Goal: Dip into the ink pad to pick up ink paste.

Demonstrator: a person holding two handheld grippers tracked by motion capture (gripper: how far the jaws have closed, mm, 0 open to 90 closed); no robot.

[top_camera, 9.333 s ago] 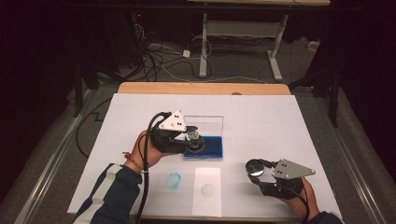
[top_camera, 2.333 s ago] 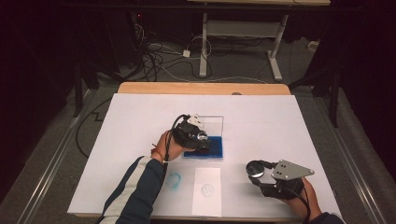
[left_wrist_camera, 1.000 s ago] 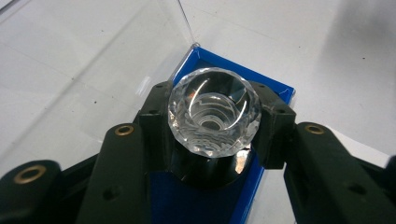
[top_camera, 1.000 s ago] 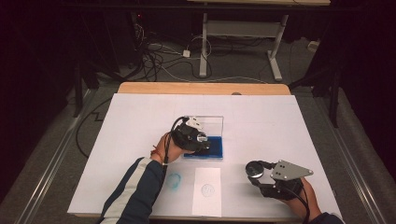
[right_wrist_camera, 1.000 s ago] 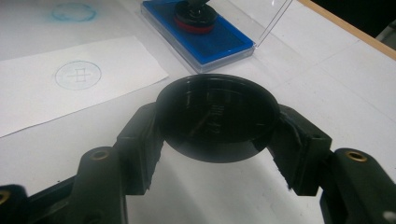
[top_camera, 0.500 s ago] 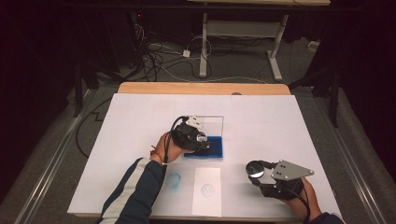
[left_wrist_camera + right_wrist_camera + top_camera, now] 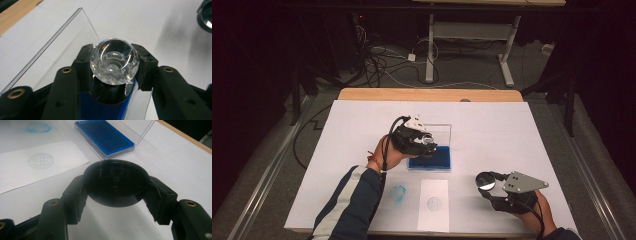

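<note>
High view looks down and forward over the whole table [image 7: 512,130]; both gripper views sit close, sharing the blue ink pad [image 7: 430,158] [image 7: 105,137].

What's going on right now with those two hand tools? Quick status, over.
Left tool clamped on the clear-topped stamp, above the blue ink pad. Right tool gripping the black round cap. Stamped paper slip lies between them; nothing in the way.
</note>
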